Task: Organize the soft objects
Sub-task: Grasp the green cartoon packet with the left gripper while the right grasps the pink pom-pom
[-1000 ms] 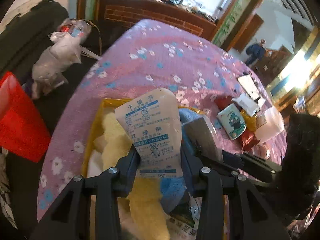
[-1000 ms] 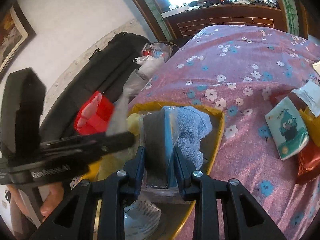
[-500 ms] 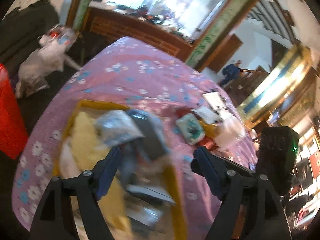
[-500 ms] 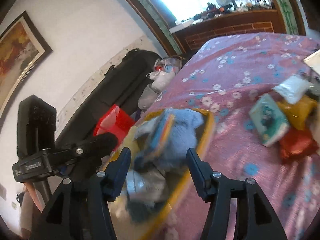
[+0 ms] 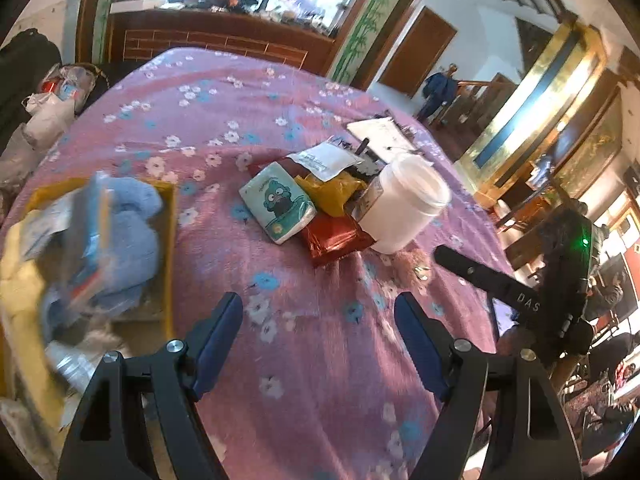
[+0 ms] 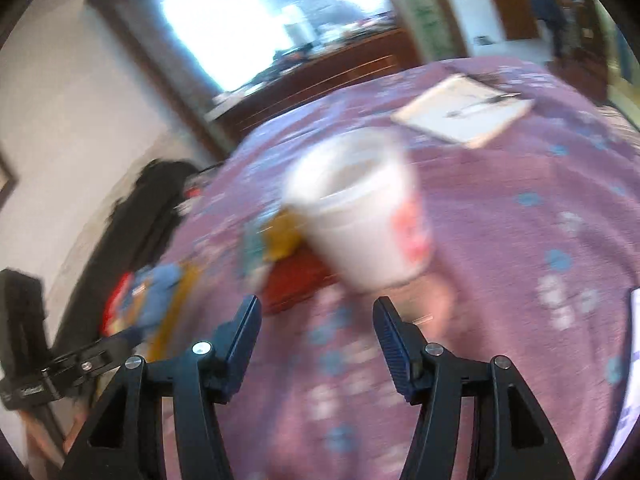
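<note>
Both tools are spread and empty, the left tool (image 5: 318, 316) and the right tool (image 6: 316, 320). The teal cartoon-printed soft tissue pack (image 5: 278, 206) lies ahead of the left, its long axis slanting toward the bed's far left edge; the left hand seems nearer

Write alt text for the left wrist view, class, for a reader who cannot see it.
The open, empty left gripper hangs over a pink flowered bedspread. Ahead lie a cartoon tissue pack, yellow and red packets and a white jar; at left, a yellow box holds a blue towel.
</note>
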The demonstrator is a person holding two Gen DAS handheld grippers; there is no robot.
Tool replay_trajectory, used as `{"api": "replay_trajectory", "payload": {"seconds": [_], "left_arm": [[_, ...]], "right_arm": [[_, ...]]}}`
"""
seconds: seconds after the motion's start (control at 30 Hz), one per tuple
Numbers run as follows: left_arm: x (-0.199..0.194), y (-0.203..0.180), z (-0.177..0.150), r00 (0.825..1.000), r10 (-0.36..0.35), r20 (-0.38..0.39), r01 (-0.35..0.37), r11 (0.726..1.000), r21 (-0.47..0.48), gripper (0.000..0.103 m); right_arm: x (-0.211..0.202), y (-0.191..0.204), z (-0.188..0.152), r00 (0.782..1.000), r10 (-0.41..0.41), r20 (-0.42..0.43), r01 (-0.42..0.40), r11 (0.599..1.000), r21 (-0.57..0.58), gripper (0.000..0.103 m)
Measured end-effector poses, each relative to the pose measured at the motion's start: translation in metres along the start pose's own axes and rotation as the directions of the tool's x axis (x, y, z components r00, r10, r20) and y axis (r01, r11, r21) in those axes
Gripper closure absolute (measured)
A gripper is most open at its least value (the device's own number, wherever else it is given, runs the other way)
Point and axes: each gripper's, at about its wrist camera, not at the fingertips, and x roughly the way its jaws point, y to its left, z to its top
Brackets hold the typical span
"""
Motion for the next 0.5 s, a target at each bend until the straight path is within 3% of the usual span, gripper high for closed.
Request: {"api": "replay_trajectory", "payload": {"seconds": [0.07,0.13,0.27,0.4,0.5], "left_arm": [[0.014,-0.003,0.007,1.000,0.021,-0.017,-0.022,1.000,-0.012,0.025],[0.031,-0.001,0.018,0.998,0.042,-0.040,-0.043,0.999,-0.026,0.026],[0.067,0.012,0.042,0.992,0.093,-0.088,-0.102,0.989,-0.106,0.026],[0.098,0.020,0.070,0.986,0.118,-0.119,-0.136,0.980,-0.148,0.026],[0.121,0.019,0.081,0.974,0.145,-0.173,-0.170,0.976,-0.137,0.026]], "right_arm": [[0.013,-0.020,0.003,0.997,-0.071,-0.019,0.072,0.997,0.027,0.041],[0.025,-0.031,0.002,0.995,-0.089,-0.047,0.092,0.994,0.052,0.041],[0.039,-0.040,-0.004,0.993,-0.058,-0.102,0.068,0.994,0.091,0.041],[0.042,-0.037,-0.008,0.990,-0.087,-0.109,0.096,0.993,0.070,0.041],[0.044,-0.035,-0.009,0.988,-0.107,-0.110,0.114,0.991,0.068,0.054]]}}
